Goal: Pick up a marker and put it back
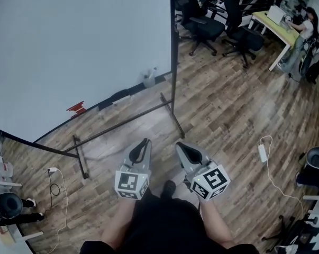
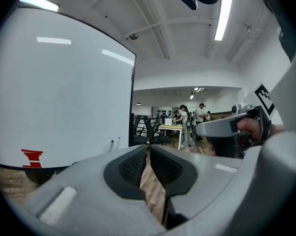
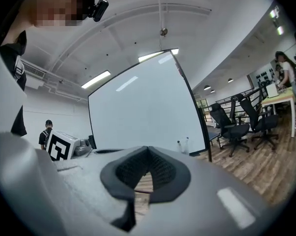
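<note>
Head view: whiteboard (image 1: 80, 46) on a floor stand fills the upper left. A clear cup (image 1: 148, 80) sits on its lower edge near the right corner, with the markers (image 1: 151, 72) standing in it. A red mark (image 1: 76, 108) shows low on the board, well left of the cup. Left gripper (image 1: 144, 142) and right gripper (image 1: 179, 145) are held side by side low in the frame over the wood floor (image 1: 222, 105), well apart from the cup. Both point toward the board. Office chairs (image 1: 201, 23) and a table (image 1: 273, 28) stand at the upper right.

Left gripper view: left gripper (image 2: 148, 149) jaws closed, tips meeting. Only a thin wedge of floor shows below the tips and nothing is between the pads. Markers (image 2: 115, 143) appear small and far off at the board's (image 2: 64, 92) bottom edge, left of the jaw line. The red mark (image 2: 32, 158) is at the far left.

Right gripper view: right gripper (image 3: 148, 149) jaws closed tip to tip, empty. Markers (image 3: 182, 143) are upright at the board's (image 3: 143, 107) lower right corner, beyond and right of the jaws. Chairs (image 3: 236, 124) are further right.
</note>
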